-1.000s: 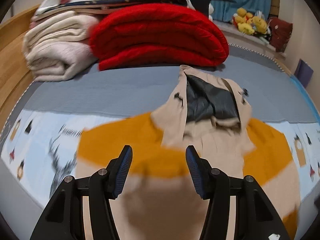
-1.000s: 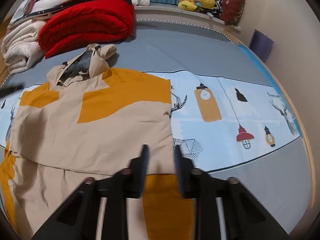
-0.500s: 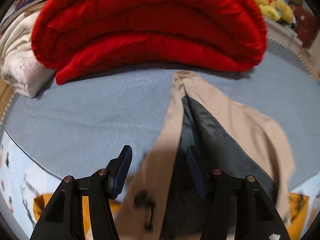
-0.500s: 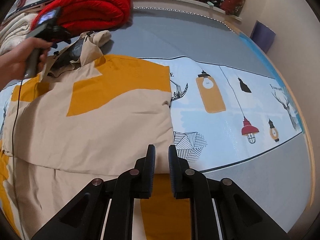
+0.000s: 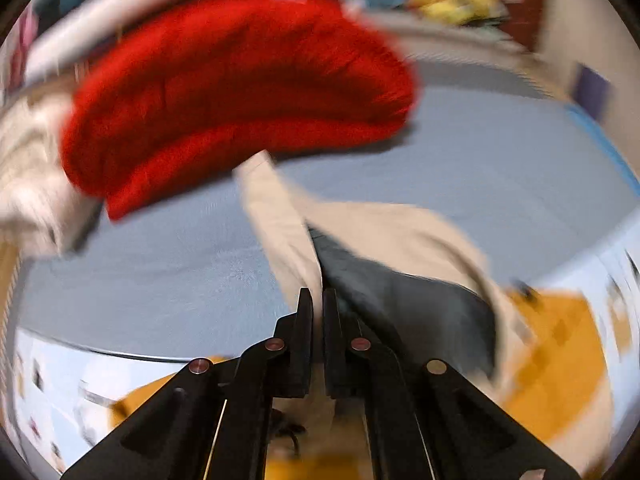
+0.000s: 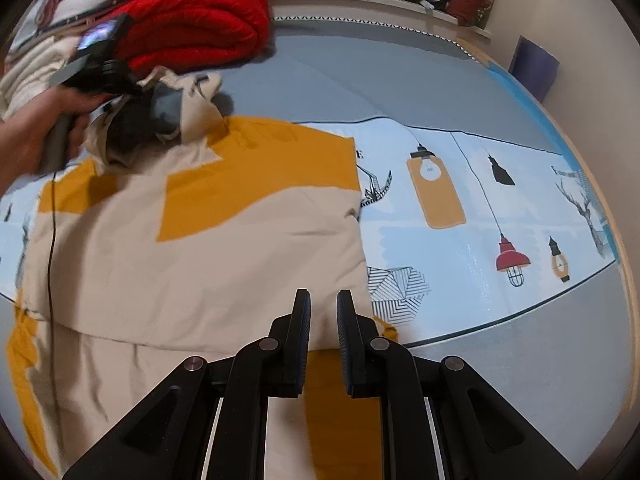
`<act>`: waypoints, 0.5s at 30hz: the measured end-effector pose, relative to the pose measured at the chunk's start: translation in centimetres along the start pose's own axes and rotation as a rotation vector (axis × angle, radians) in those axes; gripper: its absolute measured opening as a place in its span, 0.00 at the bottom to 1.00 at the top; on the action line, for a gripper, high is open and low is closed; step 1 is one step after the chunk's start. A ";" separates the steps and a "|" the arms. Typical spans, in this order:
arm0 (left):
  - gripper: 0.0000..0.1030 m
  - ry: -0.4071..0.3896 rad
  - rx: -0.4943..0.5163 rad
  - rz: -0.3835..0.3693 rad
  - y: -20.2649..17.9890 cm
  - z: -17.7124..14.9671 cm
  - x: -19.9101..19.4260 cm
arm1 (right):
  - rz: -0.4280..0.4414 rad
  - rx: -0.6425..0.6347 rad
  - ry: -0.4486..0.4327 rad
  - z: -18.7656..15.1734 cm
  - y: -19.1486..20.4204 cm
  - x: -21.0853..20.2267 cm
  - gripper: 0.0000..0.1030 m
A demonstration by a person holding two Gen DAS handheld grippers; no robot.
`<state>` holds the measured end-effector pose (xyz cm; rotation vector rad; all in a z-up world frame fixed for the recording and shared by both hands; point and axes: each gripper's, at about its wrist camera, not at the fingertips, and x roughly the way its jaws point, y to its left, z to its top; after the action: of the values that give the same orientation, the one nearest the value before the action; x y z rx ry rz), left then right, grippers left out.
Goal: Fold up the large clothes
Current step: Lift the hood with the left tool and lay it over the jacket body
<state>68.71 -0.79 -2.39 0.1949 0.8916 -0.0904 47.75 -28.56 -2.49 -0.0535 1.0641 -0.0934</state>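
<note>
The left gripper (image 5: 318, 300) has its jaws pinched together on the beige edge of the hood (image 5: 280, 220), right where the dark lining meets the outer cloth; this looks like a hold taken so the hood can be pulled down over the body of the garment. That view is blurred, so how much cloth sits between the pads is hard to tell. The right gripper (image 6: 323, 304) is clamped, jaws nearly together, on the folded edge of the hooded coat (image 6: 200, 240), probably to pin the fold in place while the other hand works. The coat lies spread on the printed sheet (image 6: 480, 208) of the bed, beige with mustard panels, sides already turned in, hood bunched at the far end near the red blanket (image 6: 192, 28)
</note>
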 end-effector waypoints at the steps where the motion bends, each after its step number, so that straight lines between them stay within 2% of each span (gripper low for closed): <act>1: 0.03 -0.037 0.025 -0.008 -0.5 -0.9 -2.1 | 0.007 0.003 -0.006 0.0 0.0 -0.3 0.14; 3: 0.03 -0.123 0.082 -0.038 -1.3 -4.8 -8.2 | 0.017 0.009 -0.018 0.1 0.2 -1.0 0.14; 4: 0.03 -0.141 0.088 -0.047 -1.2 -6.1 -9.7 | 0.018 0.013 -0.025 0.1 0.2 -1.3 0.14; 5: 0.03 -0.150 0.085 -0.059 -1.2 -9.0 -11.9 | 0.023 0.019 -0.035 0.2 0.3 -1.7 0.14; 7: 0.05 -0.130 0.065 -0.048 -1.1 -13.2 -13.8 | 0.036 0.027 -0.054 0.3 0.4 -2.4 0.14; 10: 0.06 -0.077 -0.025 -0.052 -0.6 -20.5 -16.4 | 0.054 0.053 -0.078 0.2 0.5 -3.2 0.14; 11: 0.10 -0.059 -0.063 -0.060 -0.1 -21.7 -16.7 | 0.059 0.067 -0.082 0.1 0.5 -3.4 0.15; 12: 0.12 -0.030 -0.147 -0.078 0.6 -23.8 -17.3 | 0.066 0.081 -0.086 0.1 0.5 -3.6 0.15; 14: 0.25 -0.015 -0.264 -0.084 1.8 -25.7 -17.7 | 0.087 0.098 -0.089 -0.1 0.6 -3.8 0.15; 15: 0.29 -0.015 -0.324 -0.082 2.5 -26.5 -17.7 | 0.096 0.100 -0.091 -0.2 0.8 -3.8 0.15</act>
<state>37.76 7.09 -4.46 -0.1442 0.8862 -0.0230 45.81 -27.39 0.67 0.0831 0.9681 -0.0571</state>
